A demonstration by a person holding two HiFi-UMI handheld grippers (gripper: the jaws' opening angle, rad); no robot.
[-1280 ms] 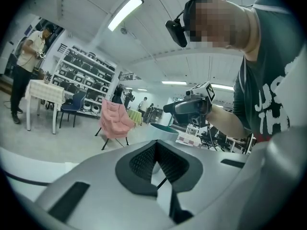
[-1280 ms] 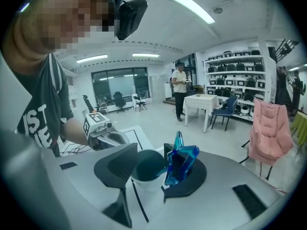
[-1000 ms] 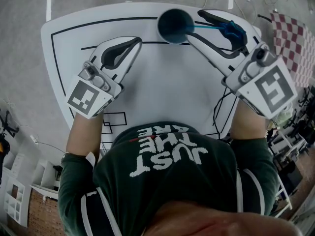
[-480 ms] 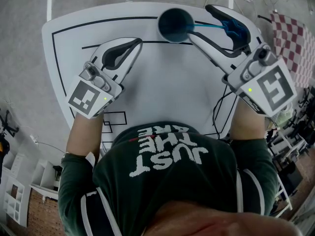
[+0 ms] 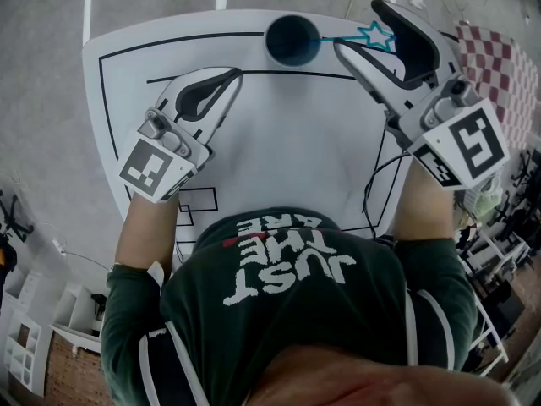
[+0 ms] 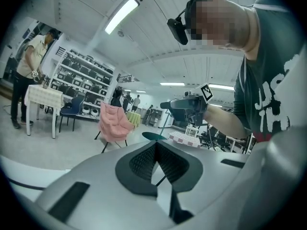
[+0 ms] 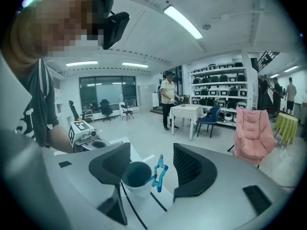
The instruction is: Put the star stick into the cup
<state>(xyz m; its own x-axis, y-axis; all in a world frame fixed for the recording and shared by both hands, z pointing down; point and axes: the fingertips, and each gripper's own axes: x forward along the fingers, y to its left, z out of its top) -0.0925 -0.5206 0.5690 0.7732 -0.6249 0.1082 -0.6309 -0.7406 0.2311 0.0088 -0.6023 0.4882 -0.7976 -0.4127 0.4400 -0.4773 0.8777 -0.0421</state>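
1. Left gripper [image 5: 230, 76] [image 6: 154, 150]: you hold it low over the white table [image 5: 279, 150]. Its jaws are closed tip against tip. Nothing sits between the ribbed pads [image 6: 142, 161], so this gripper has hold of nothing.
2. Right gripper [image 5: 357, 26] [image 7: 151, 146]: its jaws have just been opening and now stand wide apart. The star end of the star stick [image 5: 342, 39] [image 7: 159, 172] lies in the gap. Neither pad presses on it, so this gripper grips nothing.
3. Star stick: the plain end of the stem is inside the cup [image 5: 292, 39] [image 7: 136, 176]. The stem leans over the rim on the side facing your right gripper. The blue star hangs outside the cup, between the two open jaws and clear of both.
4. Cup: it stands upright on the white table, just beyond the tips of your right gripper. It is just beside the tip of the jaw nearer your left gripper. Whether that tip touches the rim cannot be told. From your left gripper, the cup lies ahead and to the right, well apart from the closed tips.
5. Surroundings:
   - In the right gripper view, a person [image 7: 169, 99] stands far beyond the jaws at a small table [image 7: 186, 110].
   - A pink chair [image 7: 252, 133] stands off to the right of the jaws.
   - In the head view, a checked cloth [image 5: 499, 66] lies to the right of your right gripper.
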